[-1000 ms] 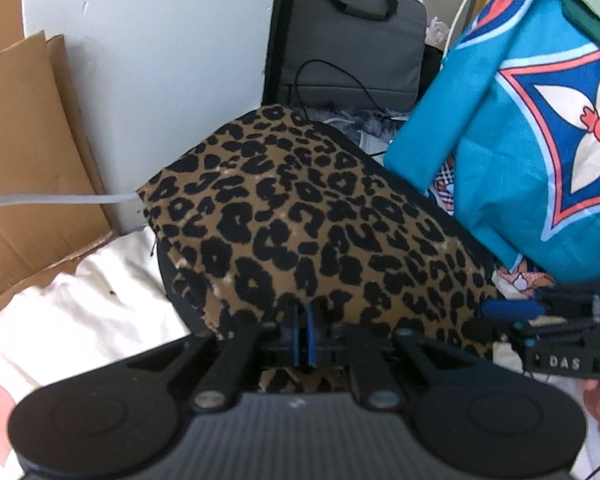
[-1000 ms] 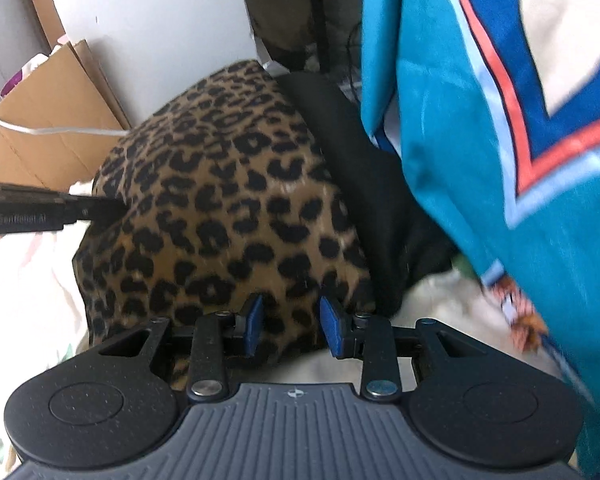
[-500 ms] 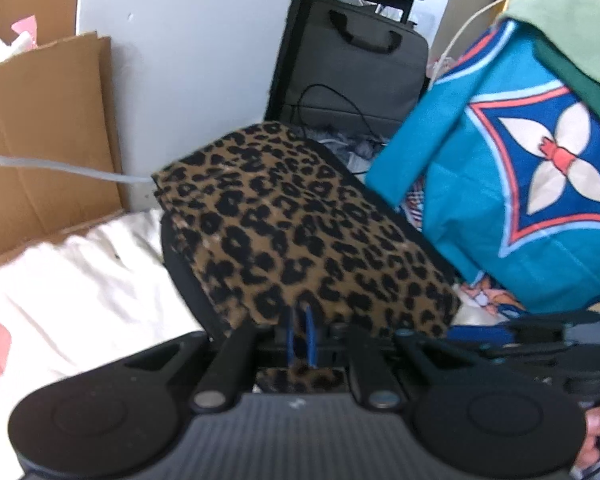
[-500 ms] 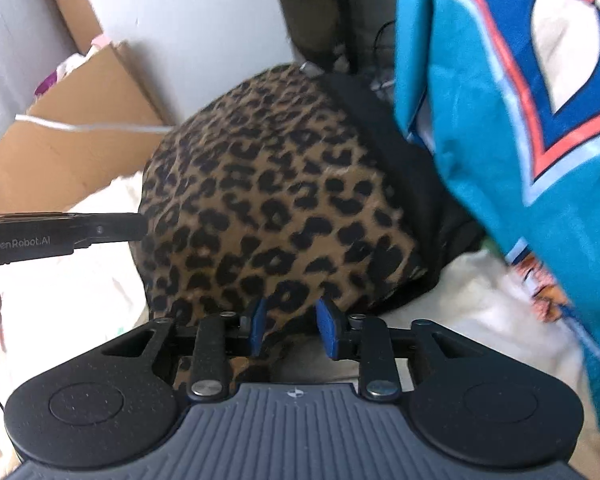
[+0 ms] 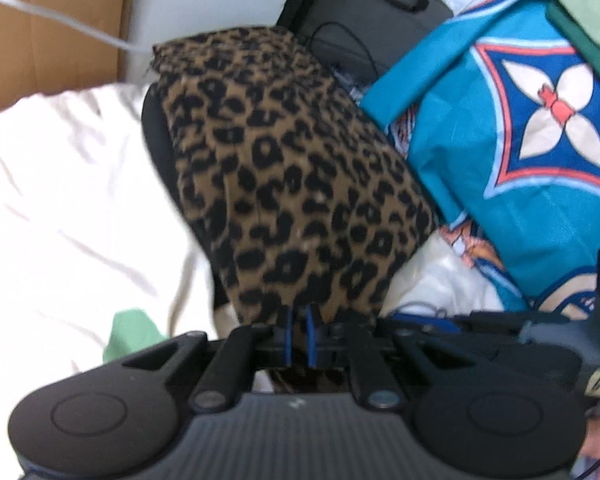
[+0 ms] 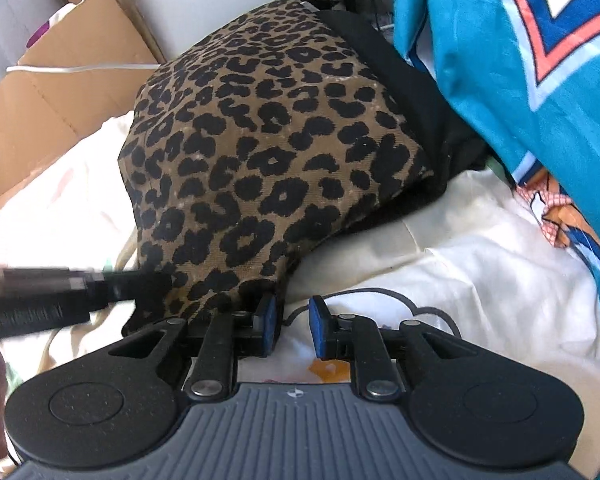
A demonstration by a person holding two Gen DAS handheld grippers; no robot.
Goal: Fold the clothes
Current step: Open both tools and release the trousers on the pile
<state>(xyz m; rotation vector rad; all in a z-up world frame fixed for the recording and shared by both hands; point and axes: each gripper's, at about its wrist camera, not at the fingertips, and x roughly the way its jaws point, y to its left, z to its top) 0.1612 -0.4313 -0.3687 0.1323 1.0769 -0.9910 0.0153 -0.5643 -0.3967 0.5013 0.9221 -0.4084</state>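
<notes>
garment: leopard-print cloth, brown with black spots, a black layer showing along its edges
state: doubled over, draped in a rounded hump, near hem lifted
pose: runs from the near centre away toward the far wall
place: on white bedding, left of the teal patterned fabric; near edge at centre
</notes>
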